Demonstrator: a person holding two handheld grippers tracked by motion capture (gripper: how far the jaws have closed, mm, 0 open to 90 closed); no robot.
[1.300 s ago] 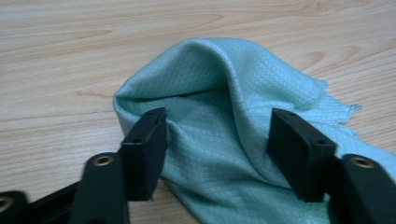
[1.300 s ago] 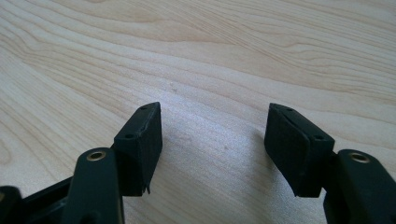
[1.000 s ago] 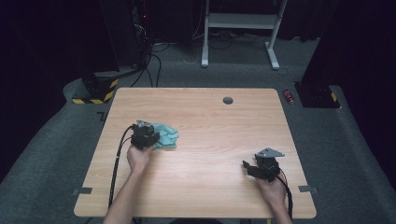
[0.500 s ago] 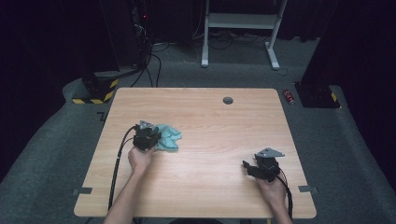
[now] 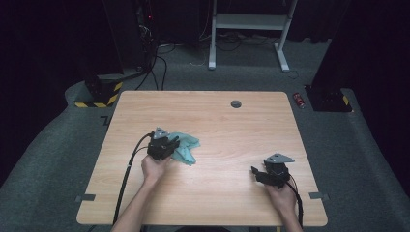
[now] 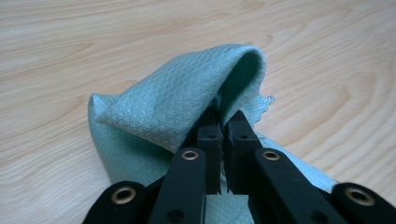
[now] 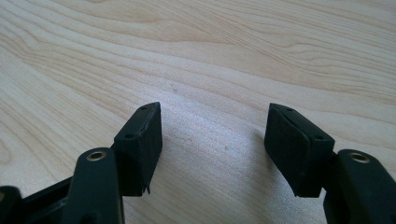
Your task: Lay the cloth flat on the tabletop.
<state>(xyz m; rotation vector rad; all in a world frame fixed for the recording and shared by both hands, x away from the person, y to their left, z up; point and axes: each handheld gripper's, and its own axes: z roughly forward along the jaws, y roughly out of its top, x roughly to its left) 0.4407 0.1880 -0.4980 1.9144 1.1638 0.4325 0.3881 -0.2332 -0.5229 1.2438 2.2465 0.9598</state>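
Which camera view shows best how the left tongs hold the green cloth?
The left gripper view. There the left tongs are shut on a raised fold of the green cloth, with its weave clear. The high view shows the cloth small, partly under the tongs. The right gripper view shows bare table.

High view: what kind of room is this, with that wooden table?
Probably a lab or test studio: a light wooden table on grey carpet, black-and-yellow striped equipment trailing black cables, and a white metal stand behind.
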